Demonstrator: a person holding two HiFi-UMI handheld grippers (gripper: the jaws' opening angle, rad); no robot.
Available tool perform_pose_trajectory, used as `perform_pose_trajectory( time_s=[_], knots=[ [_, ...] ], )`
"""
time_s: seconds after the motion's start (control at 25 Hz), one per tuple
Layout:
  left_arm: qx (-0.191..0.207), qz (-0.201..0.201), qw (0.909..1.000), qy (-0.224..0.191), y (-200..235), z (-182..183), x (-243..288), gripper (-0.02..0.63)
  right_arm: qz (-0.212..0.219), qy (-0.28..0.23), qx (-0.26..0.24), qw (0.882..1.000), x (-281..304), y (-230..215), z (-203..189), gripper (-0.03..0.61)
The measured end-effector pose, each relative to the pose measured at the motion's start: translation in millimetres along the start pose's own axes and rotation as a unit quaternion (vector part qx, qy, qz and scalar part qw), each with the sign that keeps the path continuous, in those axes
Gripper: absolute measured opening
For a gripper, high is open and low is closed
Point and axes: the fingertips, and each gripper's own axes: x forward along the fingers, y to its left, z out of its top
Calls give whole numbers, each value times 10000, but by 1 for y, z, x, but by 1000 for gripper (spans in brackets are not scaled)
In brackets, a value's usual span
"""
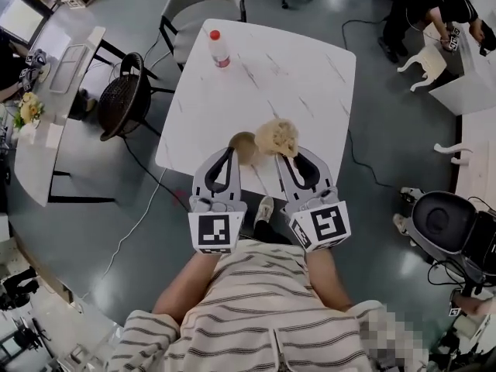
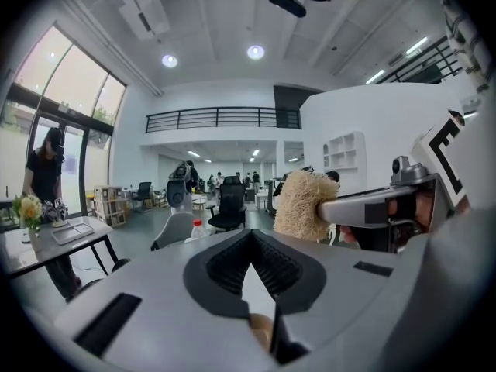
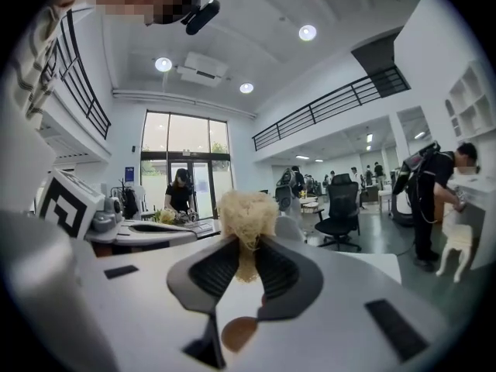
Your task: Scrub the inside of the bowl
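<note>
Currently: approach to the bowl, scrubbing judged not yet begun.
Right gripper (image 3: 246, 242): jaws clamped on a loofah scrubber (image 3: 246, 211), whose long axis lies along the jaws, bushy end forward, away from the person. Left gripper (image 2: 249, 239): jaws together, nothing between them. Bowl (image 1: 245, 147): brown, round, so no long axis; mouth apparently upward; on the white table (image 1: 310, 76) close to its near edge, just left of the loofah in the head view and at the left gripper's tip, contact not discernible. Next move, as judged: loofah down and leftward into the bowl's mouth, bushy end first; left jaws must part to steady the rim.
</note>
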Motion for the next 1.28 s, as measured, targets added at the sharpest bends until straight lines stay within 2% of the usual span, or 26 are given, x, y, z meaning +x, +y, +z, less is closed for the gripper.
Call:
perform_pose_trajectory(
  time_s=[0.28,0.44,0.88,1.28],
  knots=[
    [-133,-109,9979,631,14,-57,15,5,-360,657,289,9968,5,-16,-63,74],
    [-155,-203,9960,853,17,-80,24,5,-491,911,416,9938,9,-22,-91,74],
    [-581,-402,9881,1367,20,-134,37,6,-335,1552,588,9856,29,-7,-149,74],
    [-992,-400,9747,1961,29,-185,43,6,-282,1967,765,9771,43,-6,-185,74]
  ],
)
